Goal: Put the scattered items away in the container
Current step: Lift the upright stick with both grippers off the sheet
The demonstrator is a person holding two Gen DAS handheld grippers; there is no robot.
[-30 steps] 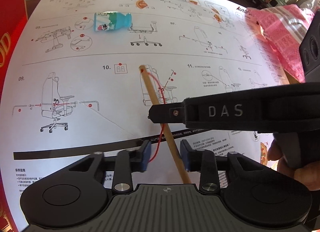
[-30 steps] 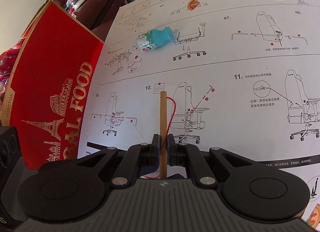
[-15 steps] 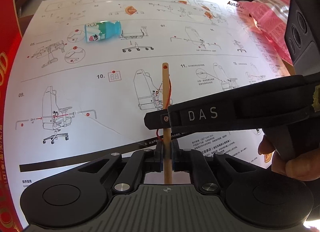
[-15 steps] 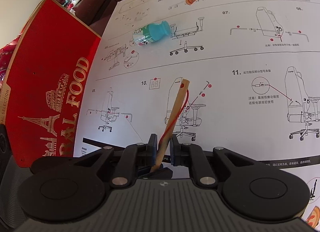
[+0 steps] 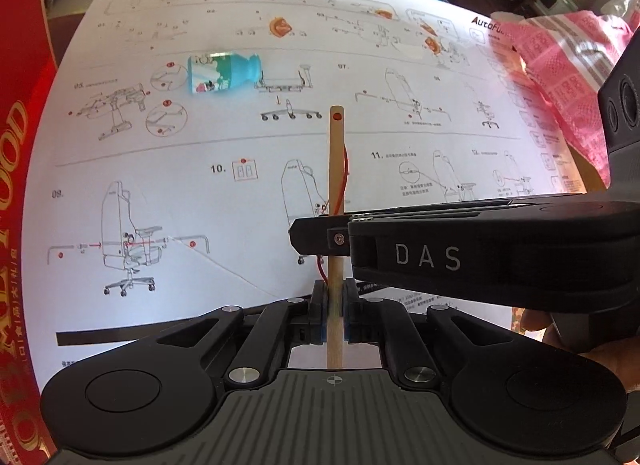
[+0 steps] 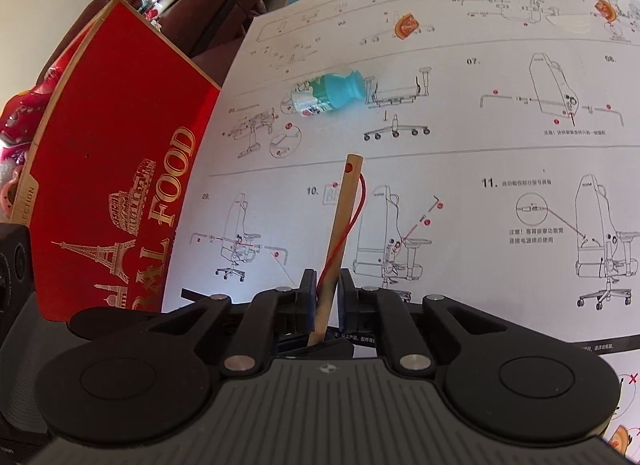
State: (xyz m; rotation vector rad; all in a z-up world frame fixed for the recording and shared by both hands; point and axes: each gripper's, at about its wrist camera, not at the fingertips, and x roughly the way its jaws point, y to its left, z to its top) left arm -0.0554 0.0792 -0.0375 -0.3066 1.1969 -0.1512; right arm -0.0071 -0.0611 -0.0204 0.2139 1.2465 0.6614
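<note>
Left wrist view: my left gripper (image 5: 333, 315) has its pads pressed tight on a thin wooden stick (image 5: 335, 169), which stands straight up the middle of the frame with a red cord (image 5: 343, 185) trailing from the hole near its tip. The right gripper (image 5: 320, 239) crosses in from the right edge, and its fingertip sits against the stick above my grip. One teal bottle (image 5: 223, 73) lies on its side at upper left on the instruction sheet (image 5: 400, 145). A red box (image 5: 16, 169) fills the left edge and pink wrapping (image 5: 560, 77) the upper right.

Right wrist view: the right gripper (image 6: 325, 303) is slightly parted around the stick (image 6: 340, 237), which leans loosely in the gap, so it has no real hold. The bottle (image 6: 332, 95) sits at upper centre, and the red box (image 6: 112, 193), likely the container, is at left.

Risks as I judge them: if the right tool pulls away crooked it could lever the stick out of my left grip, and the loose cord could snag on a finger.

Count: one stick, one cord, one bottle, one box, two grippers.
</note>
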